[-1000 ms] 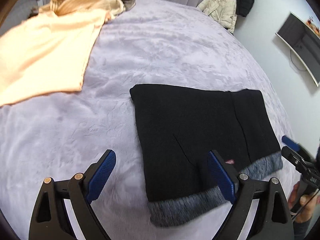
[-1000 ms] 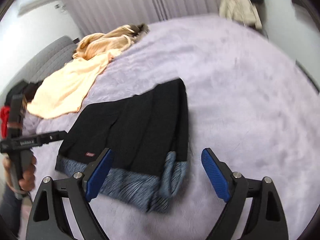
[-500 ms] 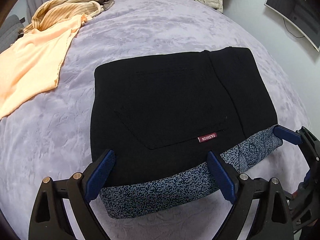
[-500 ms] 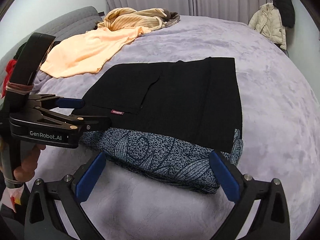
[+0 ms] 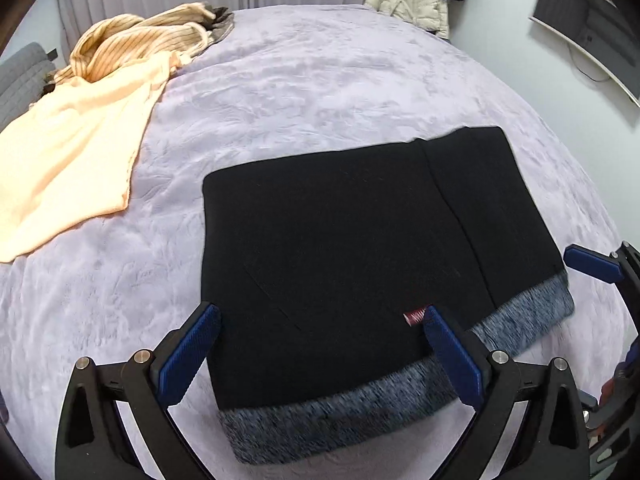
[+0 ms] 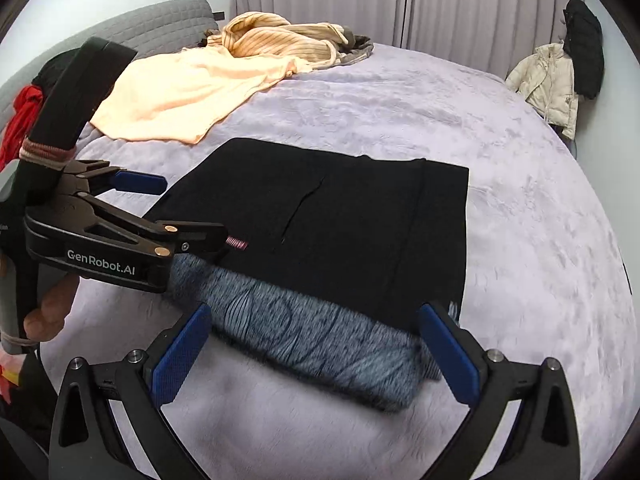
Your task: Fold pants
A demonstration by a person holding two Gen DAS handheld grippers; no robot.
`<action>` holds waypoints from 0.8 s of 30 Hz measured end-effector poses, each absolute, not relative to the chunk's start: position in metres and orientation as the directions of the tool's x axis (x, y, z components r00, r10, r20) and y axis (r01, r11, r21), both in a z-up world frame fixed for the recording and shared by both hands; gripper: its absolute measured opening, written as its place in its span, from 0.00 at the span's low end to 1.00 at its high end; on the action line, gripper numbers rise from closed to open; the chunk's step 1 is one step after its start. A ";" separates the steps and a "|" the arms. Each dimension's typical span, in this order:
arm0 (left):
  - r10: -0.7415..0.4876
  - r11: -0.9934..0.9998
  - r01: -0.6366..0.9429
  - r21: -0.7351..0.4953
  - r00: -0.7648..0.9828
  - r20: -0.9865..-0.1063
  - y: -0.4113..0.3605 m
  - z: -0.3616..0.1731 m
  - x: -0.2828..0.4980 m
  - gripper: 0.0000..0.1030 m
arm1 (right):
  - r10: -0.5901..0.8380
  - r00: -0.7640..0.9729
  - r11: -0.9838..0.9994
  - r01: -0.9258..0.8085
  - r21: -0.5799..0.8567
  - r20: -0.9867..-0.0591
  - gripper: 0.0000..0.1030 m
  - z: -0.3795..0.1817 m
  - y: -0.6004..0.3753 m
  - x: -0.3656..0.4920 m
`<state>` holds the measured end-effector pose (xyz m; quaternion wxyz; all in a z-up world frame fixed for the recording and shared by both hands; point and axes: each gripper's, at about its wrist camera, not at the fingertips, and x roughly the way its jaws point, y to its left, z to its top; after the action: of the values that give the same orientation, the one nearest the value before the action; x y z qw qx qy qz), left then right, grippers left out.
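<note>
Folded black pants (image 5: 360, 248) lie flat at frame centre on the bed (image 5: 320, 80); left gripper (image 5: 320, 356) and right gripper (image 6: 312, 352) fingers have just spread wide, holding nothing

Black pants on a soft purple bed

The pants (image 5: 360, 248) are black with a speckled blue-grey band and a tiny red tag (image 5: 414, 317). The blanket (image 5: 320, 80) is pale purple. A peach cloth (image 5: 72, 152) lies beside a tan striped top (image 5: 140, 40). Gripper pads (image 5: 188, 356) are bright blue.

bed (image 5: 320, 92): lilac plush cover | curtains (image 6: 460, 8): grey, pleated | walls: white | wall screen (image 5: 592, 24)
</note>
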<state>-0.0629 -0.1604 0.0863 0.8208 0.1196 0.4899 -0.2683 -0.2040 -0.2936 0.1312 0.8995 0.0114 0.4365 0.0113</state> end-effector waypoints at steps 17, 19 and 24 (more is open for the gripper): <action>-0.209 0.891 0.454 -0.021 0.368 -0.906 -0.174 0.070 0.002 0.99 | 0.058 0.612 0.998 -0.008 0.068 -0.789 1.00 0.136 -0.322 -0.147; -0.205 0.912 0.408 -0.052 0.340 -0.918 -0.174 0.065 0.023 0.99 | 0.074 0.610 0.996 -0.008 0.088 -0.789 1.00 0.136 -0.330 -0.131; -0.198 0.941 0.325 -0.094 0.305 -0.932 -0.179 0.060 0.054 0.99 | 0.090 0.583 0.995 -0.020 0.097 -0.807 1.00 0.127 -0.340 -0.091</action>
<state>0.0539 -0.1788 0.0602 0.8058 0.0558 0.5668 -0.1622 -0.0910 -0.3398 0.1274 0.8889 0.0388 0.4554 0.0309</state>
